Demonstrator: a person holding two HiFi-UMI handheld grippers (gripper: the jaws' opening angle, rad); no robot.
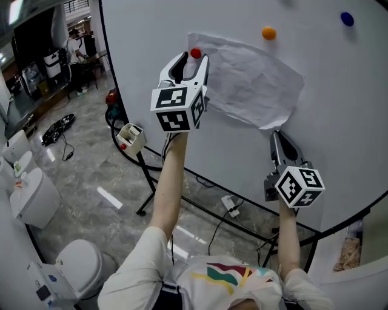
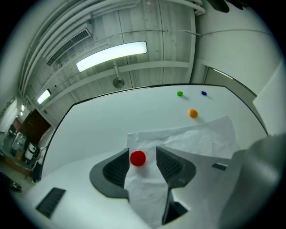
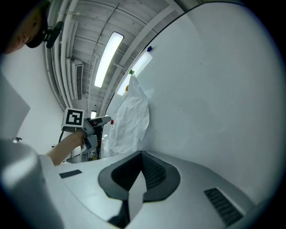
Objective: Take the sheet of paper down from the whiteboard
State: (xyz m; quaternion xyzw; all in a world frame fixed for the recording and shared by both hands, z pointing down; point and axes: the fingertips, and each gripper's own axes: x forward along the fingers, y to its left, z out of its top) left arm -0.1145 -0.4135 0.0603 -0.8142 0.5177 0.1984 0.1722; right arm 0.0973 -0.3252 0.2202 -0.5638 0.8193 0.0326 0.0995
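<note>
A crumpled white sheet of paper hangs on the whiteboard, pinned at its top left corner by a red magnet. My left gripper is open, one finger on each side of that magnet without pressing it. In the left gripper view the red magnet sits between the dark pads, over the paper. My right gripper is shut on the sheet's lower corner. In the right gripper view a strip of paper is pinched in the closed jaws of the right gripper.
An orange magnet and a blue magnet sit on the board beyond the sheet; a green magnet shows too. A small white box hangs at the board's left edge. Below are the stand's legs, a power strip and cables.
</note>
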